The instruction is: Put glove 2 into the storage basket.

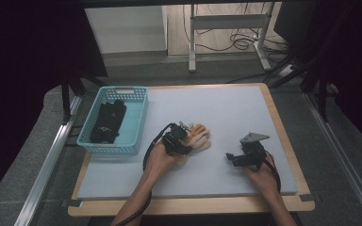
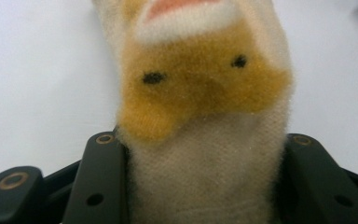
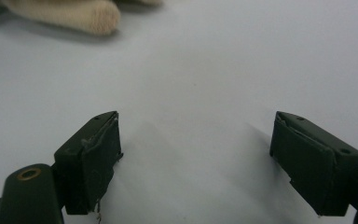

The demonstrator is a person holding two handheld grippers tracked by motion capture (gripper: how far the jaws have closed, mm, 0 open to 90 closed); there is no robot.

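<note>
A fuzzy cream-and-orange sock (image 1: 199,137) with two small black eye marks lies near the middle of the pale blue mat (image 1: 231,108). My left gripper (image 1: 185,141) reaches in from its near-left side. In the left gripper view the two black jaws press on either side of the sock's cream part (image 2: 200,154), so my left gripper (image 2: 200,186) is shut on it. My right gripper (image 1: 229,158) rests low over the mat to the right, apart from the sock. Its jaws stand wide with only bare mat between them, my right gripper (image 3: 196,154) open. A cream end of the sock (image 3: 81,14) lies far ahead at upper left.
A turquoise plastic basket (image 1: 140,117) sits at the mat's left edge with black cloth items (image 1: 107,121) inside. The mat lies on a wooden board (image 1: 193,205). Bare mat stretches behind and right of the sock. Metal table legs and cables stand on the floor beyond.
</note>
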